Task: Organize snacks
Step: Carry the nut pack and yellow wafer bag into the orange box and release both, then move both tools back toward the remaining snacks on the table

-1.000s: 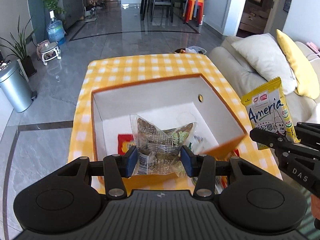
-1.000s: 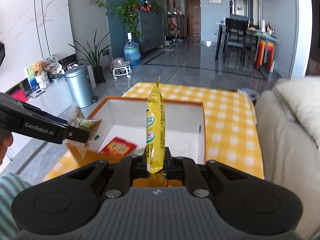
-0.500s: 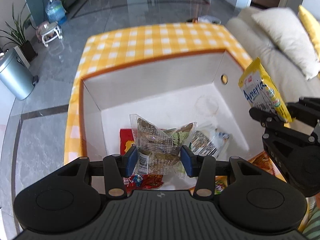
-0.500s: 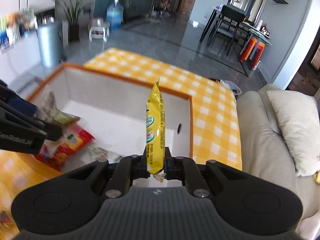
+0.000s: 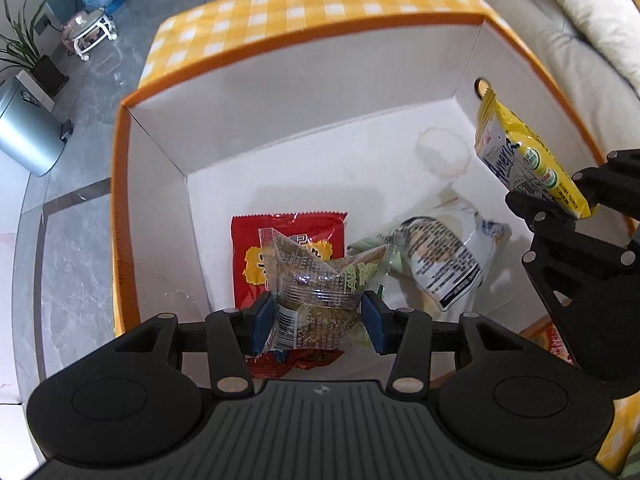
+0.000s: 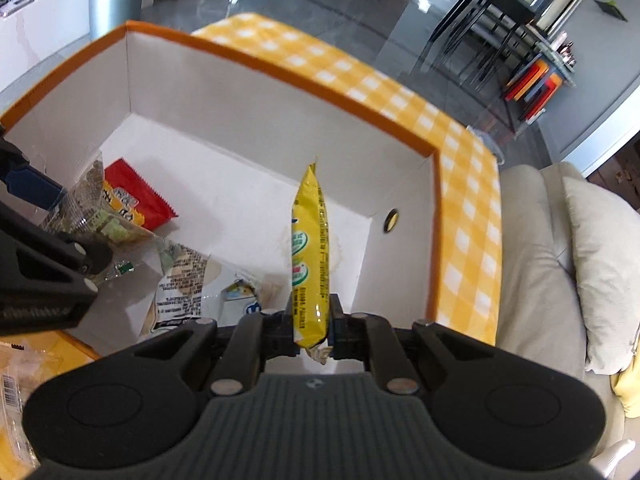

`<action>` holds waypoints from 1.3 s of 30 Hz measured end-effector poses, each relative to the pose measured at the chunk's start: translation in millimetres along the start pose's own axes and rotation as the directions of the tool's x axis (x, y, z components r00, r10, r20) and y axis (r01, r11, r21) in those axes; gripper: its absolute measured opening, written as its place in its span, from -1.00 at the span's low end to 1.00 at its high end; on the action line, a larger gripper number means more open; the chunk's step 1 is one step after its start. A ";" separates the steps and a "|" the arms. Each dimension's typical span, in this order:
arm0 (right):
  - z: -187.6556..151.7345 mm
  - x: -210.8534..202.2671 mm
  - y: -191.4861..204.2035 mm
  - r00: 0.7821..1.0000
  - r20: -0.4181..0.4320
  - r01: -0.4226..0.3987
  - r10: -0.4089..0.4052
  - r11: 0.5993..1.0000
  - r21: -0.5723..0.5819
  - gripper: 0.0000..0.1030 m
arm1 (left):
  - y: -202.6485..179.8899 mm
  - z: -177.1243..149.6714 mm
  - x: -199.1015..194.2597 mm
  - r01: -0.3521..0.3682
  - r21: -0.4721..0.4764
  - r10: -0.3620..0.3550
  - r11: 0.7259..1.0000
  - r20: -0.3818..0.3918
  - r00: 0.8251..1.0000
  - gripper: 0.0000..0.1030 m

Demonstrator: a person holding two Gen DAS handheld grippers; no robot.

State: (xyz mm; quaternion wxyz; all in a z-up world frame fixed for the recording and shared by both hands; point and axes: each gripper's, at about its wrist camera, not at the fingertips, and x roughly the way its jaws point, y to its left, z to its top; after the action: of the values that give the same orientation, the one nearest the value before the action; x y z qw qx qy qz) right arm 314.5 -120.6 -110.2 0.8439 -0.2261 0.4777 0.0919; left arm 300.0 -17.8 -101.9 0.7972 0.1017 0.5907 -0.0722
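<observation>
Two hand-held tools hang over an open white box (image 5: 304,92) with an orange rim, set on a desk under a yellow checked cloth (image 5: 320,4). The left tool (image 5: 318,322) is clenched on a clear-wrapped snack (image 5: 320,280), its blue pads pressing the wrapper from both sides above the box's near end. The right tool (image 6: 312,330) is clenched tight on the bottom edge of a yellow packet (image 6: 310,256), which stands upright over the box's right half, near the wall with the round hole (image 6: 391,219).

Inside the box, on its floor, a red packet (image 5: 280,236) lies directly below the clear-wrapped snack, and a white printed pouch (image 5: 440,264) lies just beside it toward the yellow packet's side. More wrapped snacks (image 6: 12,376) remain on the cloth outside the box's near corner.

The step appears to be dropping both snacks in. It would go best if each tool sinks below the rim before letting go, the yellow packet aimed at the bare floor at the box's far right so it lands flat rather than leaning on the wall. The two tools sit close over the same box; releasing one at a time would avoid a clash. A sofa (image 6: 532,280) with cushions flanks the box's right side, clear of the work.
</observation>
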 end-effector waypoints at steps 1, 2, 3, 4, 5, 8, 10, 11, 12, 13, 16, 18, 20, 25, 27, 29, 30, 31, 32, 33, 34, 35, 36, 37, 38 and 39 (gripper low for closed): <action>0.8 2.5 1.9 1.000 -0.015 -0.002 0.002 1.000 -0.010 -0.86 | -0.9 0.2 1.6 -0.002 0.005 0.002 1.000 -0.007 1.000 0.06; 1.6 5.8 3.5 1.000 -0.028 -0.007 0.006 1.000 -0.020 -0.86 | -1.3 1.7 3.5 -0.004 0.007 0.004 1.000 -0.015 1.000 0.08; 1.7 7.7 4.9 0.999 -0.037 -0.013 0.012 1.000 -0.025 -0.86 | -2.5 3.6 5.2 -0.003 0.006 0.003 1.000 -0.021 1.000 0.12; 2.0 8.8 4.8 0.999 -0.040 -0.018 0.017 1.000 -0.021 -0.86 | -2.7 3.5 6.3 -0.002 0.005 0.002 1.000 -0.028 1.000 0.12; 2.4 10.0 4.7 0.999 -0.048 -0.022 0.021 1.000 -0.016 -0.85 | -2.4 3.7 6.7 0.000 0.002 0.000 1.000 -0.029 1.000 0.13; 4.4 11.8 2.6 0.997 -0.063 -0.038 0.037 0.999 -0.009 -0.85 | -2.3 3.3 6.1 0.001 -0.005 -0.001 1.000 -0.029 1.000 0.18; 4.4 12.5 0.8 0.996 -0.069 -0.048 0.048 0.999 0.003 -0.85 | -1.5 4.3 6.6 -0.006 -0.004 0.006 1.000 -0.027 1.000 0.25; 4.7 12.0 0.3 0.996 -0.070 -0.050 0.051 0.999 0.009 -0.84 | -1.9 3.8 5.8 -0.009 -0.002 0.009 1.000 -0.025 1.000 0.27; 4.3 11.0 -0.5 0.996 -0.072 -0.054 0.054 0.998 0.013 -0.83 | -1.5 4.3 6.2 -0.009 0.000 0.009 1.000 -0.022 1.000 0.27; 4.1 9.8 -0.8 0.996 -0.070 -0.058 0.059 0.998 0.016 -0.83 | -2.1 3.3 4.4 -0.011 0.002 0.011 1.000 -0.016 1.000 0.27; 4.7 4.8 -0.7 0.996 -0.066 -0.064 0.065 0.998 0.025 -0.56 | -2.2 1.5 -3.5 -0.025 0.004 0.025 1.000 0.014 1.000 0.39; 5.3 -0.2 -1.9 0.996 -0.054 -0.070 0.072 0.997 0.035 -0.35 | -1.9 -0.4 -10.2 -0.022 0.005 0.022 1.000 0.036 0.999 0.47; 6.2 -5.8 -4.2 0.996 -0.043 -0.081 0.083 0.996 0.048 -0.25 | -0.7 -2.9 -16.4 -0.018 0.009 0.017 1.000 0.059 0.998 0.51; 2.7 -28.4 -7.8 0.996 0.018 -0.092 0.091 0.993 0.075 0.05 | 0.8 -11.4 -37.4 -0.033 0.010 0.032 0.999 0.126 0.992 0.55; -0.7 -38.9 -9.5 0.996 0.044 -0.087 0.083 0.992 0.088 0.10 | 2.1 -14.1 -44.0 -0.036 0.005 0.035 0.999 0.148 0.988 0.55; -5.7 -49.6 -11.3 0.994 0.071 -0.085 0.078 0.990 0.112 0.19 | 3.5 -19.3 -52.8 -0.040 0.002 0.039 0.999 0.173 0.984 0.55; -9.1 -56.3 -11.9 0.993 0.089 -0.088 0.077 0.988 0.127 0.20 | 4.0 -22.8 -58.3 -0.046 -0.001 0.046 0.999 0.189 0.981 0.55; -12.3 -62.4 -12.7 0.991 0.105 -0.094 0.080 0.986 0.139 0.20 | 4.6 -26.2 -63.0 -0.051 -0.003 0.050 0.999 0.200 0.978 0.55; -15.0 -68.0 -13.3 0.990 0.117 -0.096 0.079 0.984 0.150 0.20 | 5.7 -29.5 -67.5 -0.053 -0.005 0.053 0.999 0.210 0.976 0.55; -18.5 -74.2 -13.3 0.988 0.133 -0.100 0.079 0.982 0.161 0.20 | 6.8 -33.0 -72.0 -0.055 -0.008 0.055 0.998 0.219 0.974 0.55; -21.5 -80.3 -14.0 0.986 0.147 -0.104 0.079 0.980 0.171 0.24 | 7.9 -37.4 -77.4 -0.054 -0.011 0.055 0.998 0.231 0.971 0.55; -25.5 -85.9 -14.3 0.984 0.161 -0.107 0.078 0.977 0.182 0.29 | 9.1 -41.9 -82.2 -0.052 -0.012 0.053 0.999 0.241 0.969 0.55; -30.1 -91.8 -14.3 0.981 0.176 -0.112 0.078 0.975 0.193 0.31 | 10.7 -46.1 -86.3 -0.052 -0.013 0.053 0.999 0.249 0.967 0.55; -35.4 -98.3 -13.8 0.978 0.193 -0.121 0.082 0.972 0.201 0.32 | 12.0 -51.1 -91.6 -0.052 -0.017 0.054 0.999 0.257 0.965 0.55; -40.4 -104.1 -12.8 0.974 0.207 -0.130 0.087 0.970 0.206 0.35 | 13.2 -55.0 -95.8 -0.049 -0.017 0.052 0.999 0.266 0.963 0.55; -46.2 -110.4 -11.6 0.971 0.220 -0.137 0.090 0.968 0.208 0.35 | 13.8 -58.6 -99.3 -0.046 -0.014 0.048 0.999 0.273 0.961 0.55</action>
State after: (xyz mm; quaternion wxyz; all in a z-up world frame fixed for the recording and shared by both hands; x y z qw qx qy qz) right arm 225.3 -145.7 -33.5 0.9027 -0.0915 0.4059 0.1097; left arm 219.9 9.6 -22.4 0.8730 0.1018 0.4726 -0.0645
